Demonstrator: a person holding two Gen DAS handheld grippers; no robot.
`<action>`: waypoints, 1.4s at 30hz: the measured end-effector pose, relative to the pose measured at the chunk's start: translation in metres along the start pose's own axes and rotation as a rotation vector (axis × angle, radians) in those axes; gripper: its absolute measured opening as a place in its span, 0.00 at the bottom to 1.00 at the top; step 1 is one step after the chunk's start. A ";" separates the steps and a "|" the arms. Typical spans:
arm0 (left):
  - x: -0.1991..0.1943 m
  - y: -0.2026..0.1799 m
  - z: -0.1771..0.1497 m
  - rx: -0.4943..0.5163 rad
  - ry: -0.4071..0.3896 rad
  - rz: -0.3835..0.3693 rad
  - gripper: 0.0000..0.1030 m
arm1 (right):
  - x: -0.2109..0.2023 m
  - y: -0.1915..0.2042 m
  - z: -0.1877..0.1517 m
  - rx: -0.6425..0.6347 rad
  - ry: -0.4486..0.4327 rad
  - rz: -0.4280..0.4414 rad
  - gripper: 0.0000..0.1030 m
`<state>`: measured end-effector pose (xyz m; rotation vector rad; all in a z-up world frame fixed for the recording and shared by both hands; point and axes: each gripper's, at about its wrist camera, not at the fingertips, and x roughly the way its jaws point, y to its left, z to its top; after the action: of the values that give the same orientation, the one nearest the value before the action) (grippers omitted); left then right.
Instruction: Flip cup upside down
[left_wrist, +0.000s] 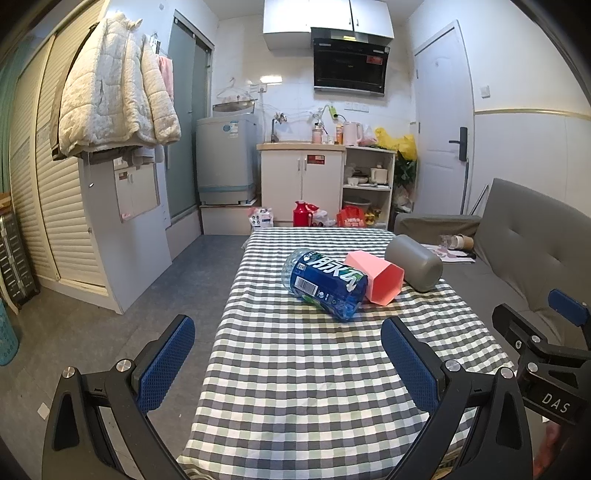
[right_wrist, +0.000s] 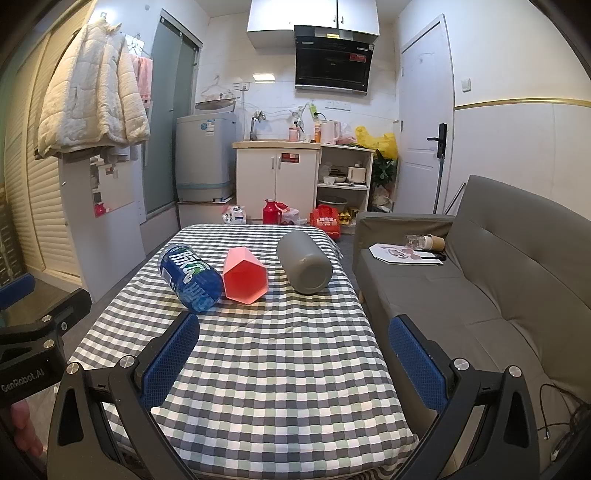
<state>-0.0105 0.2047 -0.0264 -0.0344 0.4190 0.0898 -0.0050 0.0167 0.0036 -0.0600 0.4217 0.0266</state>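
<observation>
Cups down, nothing gripped

Pink cup (right_wrist: 244, 275) on its side mid-table, mouth toward the grippers, between blue bottle (right_wrist: 190, 278) and grey cup (right_wrist: 304, 266). Left gripper (left_wrist: 288, 363) and right gripper (right_wrist: 293, 363) both spread wide, empty, well short, probably lining up a grab

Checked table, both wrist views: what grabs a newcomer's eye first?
Three things lie on their sides in a row on the checked table: a blue-labelled bottle at left, a pink hexagonal cup in the middle with its mouth toward the camera, and a grey cup at right. Both grippers, left and right, hover open short of them.
</observation>
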 end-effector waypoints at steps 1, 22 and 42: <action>0.000 0.001 0.000 -0.005 0.004 0.003 1.00 | 0.000 0.002 0.001 0.001 0.010 0.007 1.00; 0.110 0.032 0.040 -0.050 0.187 0.102 1.00 | 0.144 0.027 0.070 -0.102 0.152 0.234 1.00; 0.159 0.028 0.021 0.014 0.261 0.089 1.00 | 0.258 0.024 0.035 0.041 0.381 0.338 0.68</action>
<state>0.1402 0.2465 -0.0723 -0.0141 0.6821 0.1709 0.2435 0.0467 -0.0710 0.0490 0.8100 0.3435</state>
